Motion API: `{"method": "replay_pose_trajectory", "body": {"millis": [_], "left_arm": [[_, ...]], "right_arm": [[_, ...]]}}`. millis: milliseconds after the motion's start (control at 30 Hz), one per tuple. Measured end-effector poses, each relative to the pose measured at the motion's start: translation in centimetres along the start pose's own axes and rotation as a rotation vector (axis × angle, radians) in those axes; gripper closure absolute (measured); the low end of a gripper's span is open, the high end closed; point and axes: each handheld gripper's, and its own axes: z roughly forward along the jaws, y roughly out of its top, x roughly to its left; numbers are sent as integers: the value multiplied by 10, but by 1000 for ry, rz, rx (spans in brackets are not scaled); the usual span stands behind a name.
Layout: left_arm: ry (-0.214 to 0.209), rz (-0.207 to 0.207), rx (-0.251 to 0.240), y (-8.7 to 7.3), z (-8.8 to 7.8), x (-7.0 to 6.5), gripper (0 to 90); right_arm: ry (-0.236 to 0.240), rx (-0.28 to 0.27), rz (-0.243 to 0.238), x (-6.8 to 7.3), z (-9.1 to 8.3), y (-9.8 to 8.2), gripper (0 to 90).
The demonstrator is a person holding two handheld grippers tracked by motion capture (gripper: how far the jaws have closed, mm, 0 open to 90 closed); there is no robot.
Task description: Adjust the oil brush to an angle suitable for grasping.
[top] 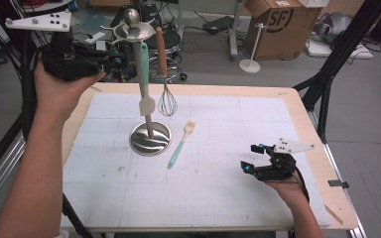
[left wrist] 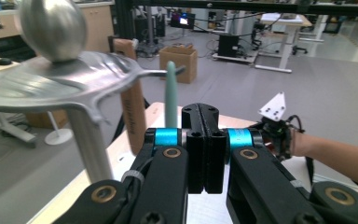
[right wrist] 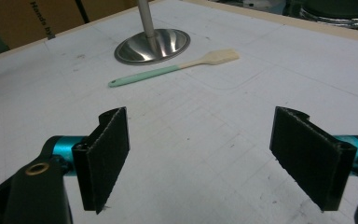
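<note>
The left claw [top: 110,62], jaws pressed together on nothing, is held high beside the rack [top: 150,136] top, where a spatula [top: 144,79] and whisk [top: 164,74] hang. The right claw [top: 250,158] rests low with jaws apart, the loose brush [right wrist: 175,70] lying ahead of it. A box [top: 283,25] reads "SF".
</note>
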Motion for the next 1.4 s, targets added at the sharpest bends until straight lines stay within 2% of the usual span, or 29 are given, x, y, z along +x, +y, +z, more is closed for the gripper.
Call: {"method": "replay_pose_trajectory", "body": {"millis": [67, 233, 467, 800, 933, 1033, 1267, 1400], "left_arm": [[6, -11, -28, 0, -3, 3, 897], [32, -22, -38, -2, -8, 10, 897], [64, -38, -79, -2, -14, 14, 897], [83, -43, -80, -4, -14, 20, 897], [108, -56, -79, -6, -18, 24, 897], [107, -60, -83, -7, -18, 28, 897], [138, -77, -87, -9, -17, 37, 897], [135, -87, -96, -10, -17, 41, 897]], "right_arm": [[-2, -3, 0, 0, 0, 0, 195], [-4, 1, 1, -1, 0, -1, 195], [-7, 1, 3, -1, -1, -1, 195], [-9, 1, 7, -1, -2, -2, 195], [-14, -1, 4, -2, -2, -2, 195], [-13, 3, 3, -2, -1, -2, 195], [-18, -2, 5, -4, -2, -3, 195], [-17, 1, 10, -4, -2, -3, 195]]}}
